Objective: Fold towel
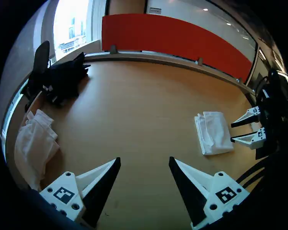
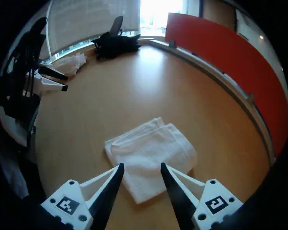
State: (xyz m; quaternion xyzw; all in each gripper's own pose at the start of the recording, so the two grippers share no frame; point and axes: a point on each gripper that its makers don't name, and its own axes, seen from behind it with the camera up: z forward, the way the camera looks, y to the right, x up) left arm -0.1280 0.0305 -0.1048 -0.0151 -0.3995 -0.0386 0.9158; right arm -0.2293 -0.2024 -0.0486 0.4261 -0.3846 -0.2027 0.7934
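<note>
Towel: The towel (image 2: 149, 153) lay on the table (image 2: 117, 103) as a compact, layered rectangle, just in front of your right gripper (image 2: 142, 165). In the left gripper view it sat well off to the right (image 1: 213, 132).
Right gripper: Its fingers stood moderately apart, holding nothing, with the tips over the towel's near edge. I could not tell whether they touched the cloth.
Left gripper: Your left gripper (image 1: 144, 159) was spread wide and empty over bare table (image 1: 144, 103), well apart from the towel.
Step in hand: Judging by the stacked layers, most of the folding looked done. What remained was probably one more fold or a squaring-up.
How to do it well: You would have done best to bring the left gripper across first and pin the far layers. The stack looked likely to slide on the smooth wood if only one side were worked.
Grip: For a further fold, you needed to pinch all the layers at a corner, not the top one alone, or the stack would have fanned open.
Lift: A low lift and a flat lay-down would have kept the edges aligned.
Surroundings: The cloth pile (image 1: 34, 145) and black bundle (image 1: 63, 80) sat at the far end, clear of your work. The red panel (image 2: 236, 61) ran along the table's back edge.
</note>
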